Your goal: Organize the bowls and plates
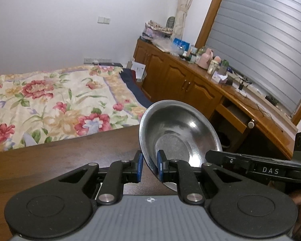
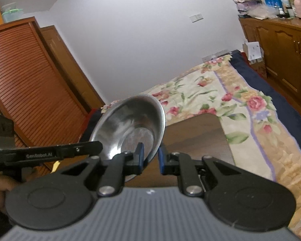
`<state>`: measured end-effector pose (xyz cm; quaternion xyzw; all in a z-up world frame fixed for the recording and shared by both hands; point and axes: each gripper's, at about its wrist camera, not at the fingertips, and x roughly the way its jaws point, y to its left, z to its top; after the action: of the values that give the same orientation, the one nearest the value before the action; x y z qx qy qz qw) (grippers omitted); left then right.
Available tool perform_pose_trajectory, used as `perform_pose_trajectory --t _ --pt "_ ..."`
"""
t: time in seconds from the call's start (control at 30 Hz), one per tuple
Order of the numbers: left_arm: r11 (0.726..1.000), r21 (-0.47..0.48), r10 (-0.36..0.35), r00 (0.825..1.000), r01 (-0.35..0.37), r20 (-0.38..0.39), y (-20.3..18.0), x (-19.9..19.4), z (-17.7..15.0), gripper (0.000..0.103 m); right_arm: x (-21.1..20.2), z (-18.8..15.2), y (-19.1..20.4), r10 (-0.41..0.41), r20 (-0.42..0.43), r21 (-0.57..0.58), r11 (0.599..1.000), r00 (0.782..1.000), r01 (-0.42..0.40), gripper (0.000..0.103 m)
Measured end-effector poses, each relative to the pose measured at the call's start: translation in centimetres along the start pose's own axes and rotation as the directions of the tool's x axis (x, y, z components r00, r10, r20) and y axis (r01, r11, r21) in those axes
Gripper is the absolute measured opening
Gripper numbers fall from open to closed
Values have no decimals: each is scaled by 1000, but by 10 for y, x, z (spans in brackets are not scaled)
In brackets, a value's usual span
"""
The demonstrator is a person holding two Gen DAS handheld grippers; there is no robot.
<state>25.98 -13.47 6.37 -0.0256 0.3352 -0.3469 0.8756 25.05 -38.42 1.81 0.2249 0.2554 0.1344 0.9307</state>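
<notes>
A shiny steel bowl (image 1: pixel 178 132) is held tilted in the air above the dark wooden table (image 1: pixel 56 160). My left gripper (image 1: pixel 149 165) is shut on its near rim, one blue pad inside and one outside. The same or a like steel bowl (image 2: pixel 130 128) shows in the right wrist view, tilted, with my right gripper (image 2: pixel 151 157) shut on its rim. I cannot tell whether this is one bowl or two. The other gripper's black body crosses each view at the side.
A bed with a floral blanket (image 1: pixel 50 100) lies beyond the table's far edge. A wooden cabinet with clutter on top (image 1: pixel 190 76) runs along the right wall. A slatted wooden wardrobe (image 2: pixel 30 80) stands on the left.
</notes>
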Motion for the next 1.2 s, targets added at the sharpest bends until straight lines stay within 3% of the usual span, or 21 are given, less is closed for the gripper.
perform_pose_trajectory --t 0.27,0.47,1.2 --pt "999 48 19 999 -21 27 -7 -33 -7 16 -11 -2 17 36 1 -26 999 999 -36 17" --pt "999 50 -8 1000 6 24 -13 -51 -17 16 -24 -7 25 47 -11 -51 998 999 -48 17" --pt "996 90 -23 999 28 -47 -18 -70 -88 17 -46 -60 35 69 -131 -105 991 989 -83 17"
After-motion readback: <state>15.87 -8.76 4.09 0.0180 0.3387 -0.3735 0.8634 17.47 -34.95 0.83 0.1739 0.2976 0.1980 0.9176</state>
